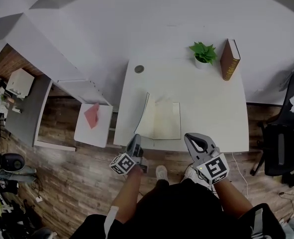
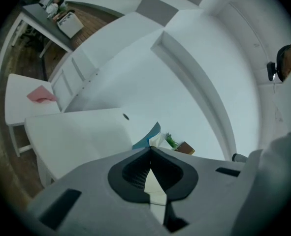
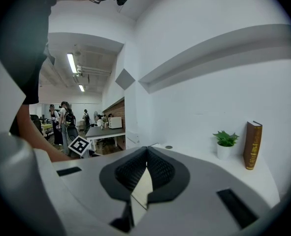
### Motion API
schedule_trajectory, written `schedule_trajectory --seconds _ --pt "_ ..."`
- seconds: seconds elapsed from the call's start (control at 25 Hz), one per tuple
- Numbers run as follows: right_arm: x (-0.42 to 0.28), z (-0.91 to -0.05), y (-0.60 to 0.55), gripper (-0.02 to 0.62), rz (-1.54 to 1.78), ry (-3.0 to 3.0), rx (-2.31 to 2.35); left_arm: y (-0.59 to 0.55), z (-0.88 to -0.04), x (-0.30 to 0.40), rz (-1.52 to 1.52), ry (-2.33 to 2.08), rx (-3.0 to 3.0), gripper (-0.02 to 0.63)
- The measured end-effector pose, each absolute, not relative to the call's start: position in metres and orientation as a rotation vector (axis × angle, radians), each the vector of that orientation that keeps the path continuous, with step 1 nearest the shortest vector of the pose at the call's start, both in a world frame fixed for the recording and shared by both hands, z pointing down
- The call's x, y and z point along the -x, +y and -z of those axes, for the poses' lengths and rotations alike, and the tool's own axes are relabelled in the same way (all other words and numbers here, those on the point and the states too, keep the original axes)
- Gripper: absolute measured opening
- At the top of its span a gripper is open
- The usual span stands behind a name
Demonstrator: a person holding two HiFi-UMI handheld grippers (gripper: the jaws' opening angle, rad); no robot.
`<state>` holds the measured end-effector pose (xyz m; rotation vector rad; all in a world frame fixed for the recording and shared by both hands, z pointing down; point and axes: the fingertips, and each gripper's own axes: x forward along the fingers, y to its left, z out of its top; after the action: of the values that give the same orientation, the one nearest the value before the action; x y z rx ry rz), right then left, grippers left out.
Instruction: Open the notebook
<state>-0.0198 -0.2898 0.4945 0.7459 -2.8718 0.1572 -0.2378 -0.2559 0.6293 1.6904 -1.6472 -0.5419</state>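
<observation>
Notebook (image 1: 160,121) lies open on white surface (image 1: 211,103), nr front edge, L cover standing up. L tool (image 1: 135,140) & R tool (image 1: 190,138) both clenched, empty, just off that edge.

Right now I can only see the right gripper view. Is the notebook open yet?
Observer: Yes. The head view shows the notebook open on the desk, near its front edge, pale pages up.
Operator: Is it lying flat?
Observer: Not fully. Its left cover stands tilted up, and it looks blue in the left gripper view.
Operator: Is the left tool holding it?
Observer: No. The left tool is shut, with nothing between its jaws.
</observation>
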Motion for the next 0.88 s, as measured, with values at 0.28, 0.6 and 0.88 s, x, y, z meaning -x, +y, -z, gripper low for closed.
schedule_trajectory --seconds 0.28,0.6,0.88 --pt "0.031 -0.496 -0.292 0.002 -0.155 -2.869 -0.729 -0.235 -0.669 0.281 0.439 -1.809 -1.506 0.008" --pt "0.041 -0.495 -0.296 0.003 -0.134 -2.870 -0.718 -0.216 -0.670 0.310 0.111 -2.052 -1.422 0.162" --pt "0.042 -0.485 -0.306 0.002 -0.096 -2.887 -0.735 -0.254 -0.581 0.274 -0.017 -2.116 -1.825 0.160"
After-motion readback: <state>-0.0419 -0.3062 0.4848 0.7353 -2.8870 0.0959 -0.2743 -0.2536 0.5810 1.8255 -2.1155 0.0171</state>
